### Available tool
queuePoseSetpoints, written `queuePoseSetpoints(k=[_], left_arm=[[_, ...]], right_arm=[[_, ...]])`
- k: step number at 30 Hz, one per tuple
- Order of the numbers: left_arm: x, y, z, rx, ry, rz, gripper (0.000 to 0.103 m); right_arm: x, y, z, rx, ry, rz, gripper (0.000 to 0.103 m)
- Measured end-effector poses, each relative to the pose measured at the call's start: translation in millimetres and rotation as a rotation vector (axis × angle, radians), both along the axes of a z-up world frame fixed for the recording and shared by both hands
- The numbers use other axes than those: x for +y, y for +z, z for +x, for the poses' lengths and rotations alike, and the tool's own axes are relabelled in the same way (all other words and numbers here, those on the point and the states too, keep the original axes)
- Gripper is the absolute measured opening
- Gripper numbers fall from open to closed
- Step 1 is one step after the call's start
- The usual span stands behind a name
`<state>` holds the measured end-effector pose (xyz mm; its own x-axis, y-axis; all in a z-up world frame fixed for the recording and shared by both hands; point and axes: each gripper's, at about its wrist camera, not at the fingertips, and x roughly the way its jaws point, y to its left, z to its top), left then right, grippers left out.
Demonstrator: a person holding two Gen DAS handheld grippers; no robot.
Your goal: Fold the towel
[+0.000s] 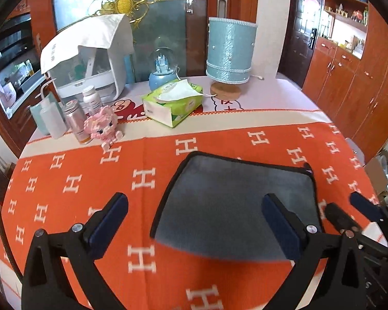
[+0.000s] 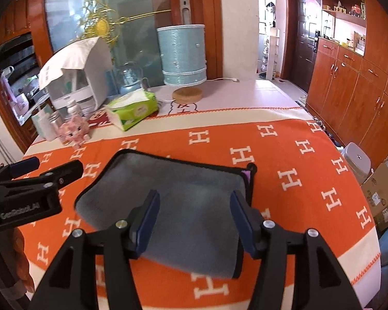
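Both grippers sit nearest my cameras, nothing gripped: left gripper [image 1: 194, 222] spread wide, right gripper [image 2: 195, 221] parted about half as far. Beyond them I see the orange H-print blanket [image 2: 284, 149] over the table, with the grey towel [image 2: 183, 193] folded flat on it, centre-near, black trim on its far edge. Far side: blue lamp [image 1: 230, 51], tissue pack [image 1: 173, 102] to its left, pink toy [image 1: 103, 126] further left.
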<state>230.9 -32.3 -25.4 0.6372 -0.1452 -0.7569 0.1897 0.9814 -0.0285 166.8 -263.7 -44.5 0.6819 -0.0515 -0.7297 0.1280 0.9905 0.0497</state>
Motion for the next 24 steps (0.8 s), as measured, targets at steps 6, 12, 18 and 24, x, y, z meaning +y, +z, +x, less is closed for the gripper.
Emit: queuePoseSetpoints(k=[6, 12, 18, 24], left_arm=[[18, 19, -52, -0.072, 0.025, 0.025, 0.103], [36, 27, -100, -0.068, 0.056, -0.007, 0.103], [54, 24, -137, -0.046, 0.098, -0.040, 0.103], [64, 27, -174, -0.071, 0.124, -0.028, 0.103]], right_arm=[[11, 1, -26, 0.036, 0.028, 0.050, 0.058], [24, 3, -51, 0.050, 0.034, 0.061, 0.058], [37, 10, -81, 0.050, 0.054, 0.094, 0.058], [50, 12, -108, 0.061, 0.086, 0.081, 0.058]])
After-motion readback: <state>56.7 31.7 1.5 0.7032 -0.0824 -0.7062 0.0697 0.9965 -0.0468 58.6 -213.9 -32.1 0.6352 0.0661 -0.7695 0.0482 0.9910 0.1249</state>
